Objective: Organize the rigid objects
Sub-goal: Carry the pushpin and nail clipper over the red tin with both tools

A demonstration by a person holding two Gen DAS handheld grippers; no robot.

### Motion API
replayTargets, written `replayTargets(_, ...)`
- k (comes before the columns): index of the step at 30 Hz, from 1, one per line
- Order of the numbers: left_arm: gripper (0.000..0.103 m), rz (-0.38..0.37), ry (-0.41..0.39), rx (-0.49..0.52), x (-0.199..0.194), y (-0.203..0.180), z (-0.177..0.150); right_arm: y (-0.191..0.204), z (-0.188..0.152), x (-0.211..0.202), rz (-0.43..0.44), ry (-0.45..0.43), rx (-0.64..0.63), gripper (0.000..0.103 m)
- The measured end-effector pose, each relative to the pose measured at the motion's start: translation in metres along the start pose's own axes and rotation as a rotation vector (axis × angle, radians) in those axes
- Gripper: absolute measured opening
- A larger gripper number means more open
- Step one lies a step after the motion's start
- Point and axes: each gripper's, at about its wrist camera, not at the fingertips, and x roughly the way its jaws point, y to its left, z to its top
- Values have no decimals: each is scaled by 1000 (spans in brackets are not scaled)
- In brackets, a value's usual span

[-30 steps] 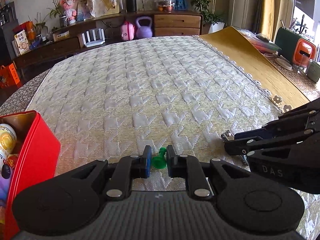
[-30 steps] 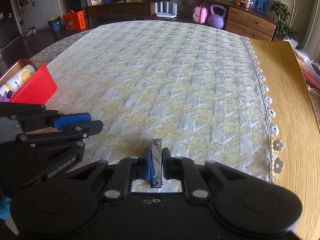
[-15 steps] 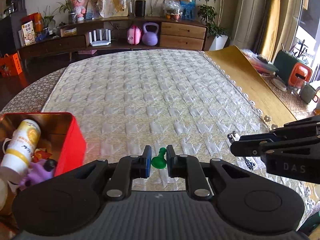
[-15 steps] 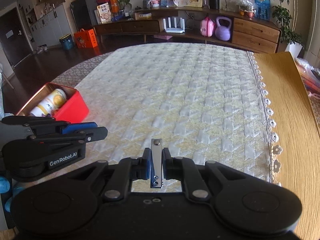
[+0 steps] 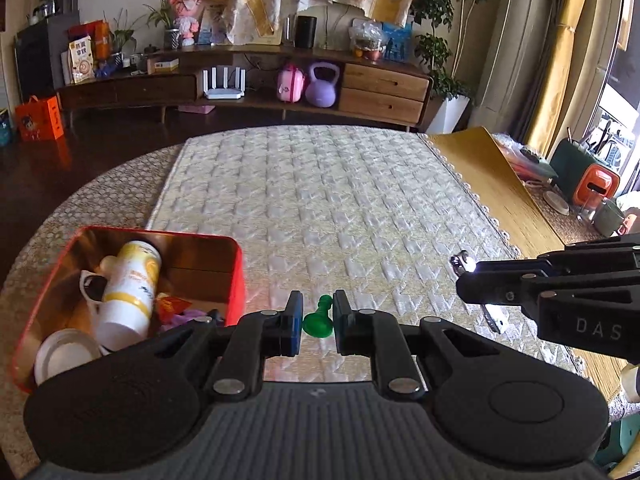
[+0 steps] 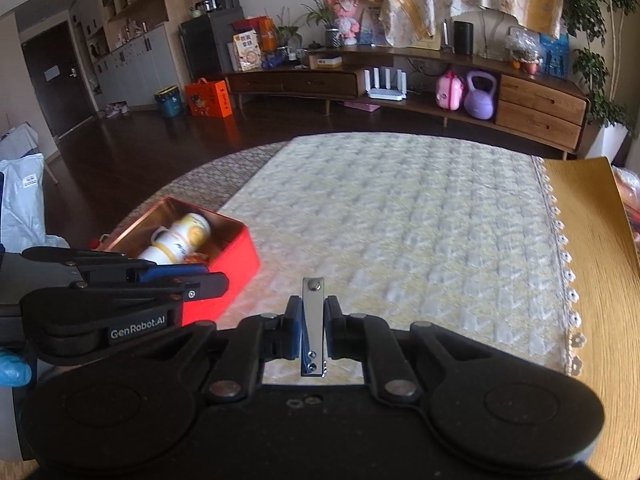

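Note:
My left gripper [image 5: 317, 322] is shut on a small green chess pawn [image 5: 318, 320], held above the quilted cloth. Just left of it lies an open red tin [image 5: 236, 276] holding a white and yellow bottle [image 5: 130, 284], sunglasses and other small items. My right gripper [image 6: 312, 328] is shut on a shiny metal nail clipper [image 6: 313, 324] that stands up between the pads. In the left wrist view the right gripper [image 5: 468, 270] reaches in from the right with the clipper glinting at its tip. The right wrist view shows the left gripper [image 6: 216, 280] in front of the red tin [image 6: 236, 268].
A pale quilted cloth [image 5: 320, 208] covers the round table, with bare wood [image 5: 480, 164] on the right. Beyond the table stand a low wooden sideboard [image 5: 248, 84], a purple kettlebell [image 5: 322, 86] and potted plants. Cups and an orange item [image 5: 596, 188] sit at the far right.
Both grippers have risen from the cloth, each keeping its object. The view has pulled back, and the red tin has come further into sight with its contents showing.

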Motion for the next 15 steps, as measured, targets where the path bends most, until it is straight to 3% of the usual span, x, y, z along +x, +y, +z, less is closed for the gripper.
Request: replayTargets(15,15,151,-31,-77,-28,100,-1,74,30,45,89,20,-72,11)
